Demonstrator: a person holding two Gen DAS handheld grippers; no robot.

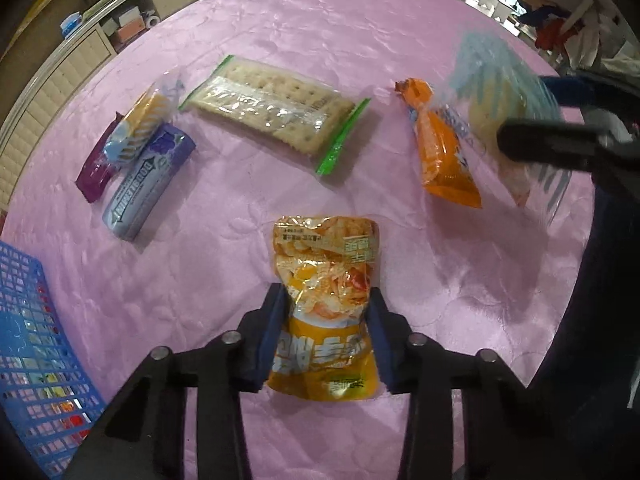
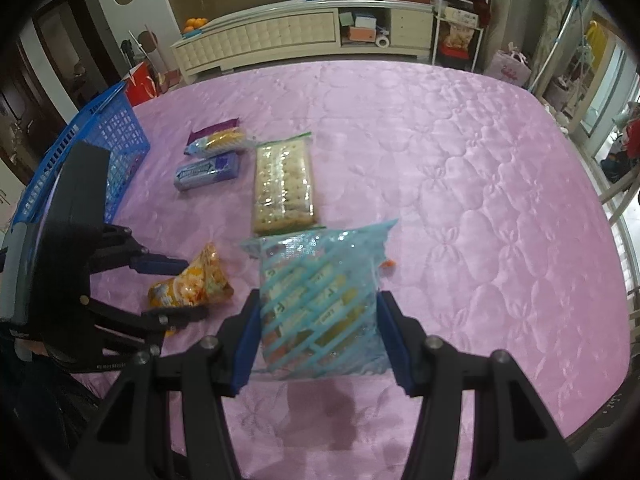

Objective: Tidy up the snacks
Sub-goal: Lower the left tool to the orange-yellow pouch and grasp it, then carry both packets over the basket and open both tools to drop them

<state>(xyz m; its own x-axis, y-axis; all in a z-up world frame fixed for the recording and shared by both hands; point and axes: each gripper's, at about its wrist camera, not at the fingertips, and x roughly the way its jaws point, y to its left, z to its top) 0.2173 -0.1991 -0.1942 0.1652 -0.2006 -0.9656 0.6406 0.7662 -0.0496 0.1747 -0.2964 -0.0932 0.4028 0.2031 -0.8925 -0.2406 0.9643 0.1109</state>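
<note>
Between the left gripper's (image 1: 326, 320) blue pads, at 6 o'clock in the left wrist view, sits the yellow snack pouch (image 1: 326, 304), pads pressed on both its sides, pouch apparently still on the pink cloth (image 1: 460, 280). Right gripper (image 2: 318, 320) pinches a blue-striped bag (image 2: 320, 304), which looks lifted above the cloth. Cracker pack (image 1: 272, 108) at 12 o'clock, orange packet (image 1: 440, 148) at 2, gum pack (image 1: 148, 184) with two small wrappers at 10, blue basket (image 1: 36, 344) at 8. Risk: slick film slipping from pads during the carry to the basket; the two grippers are near each other, could collide.
</note>
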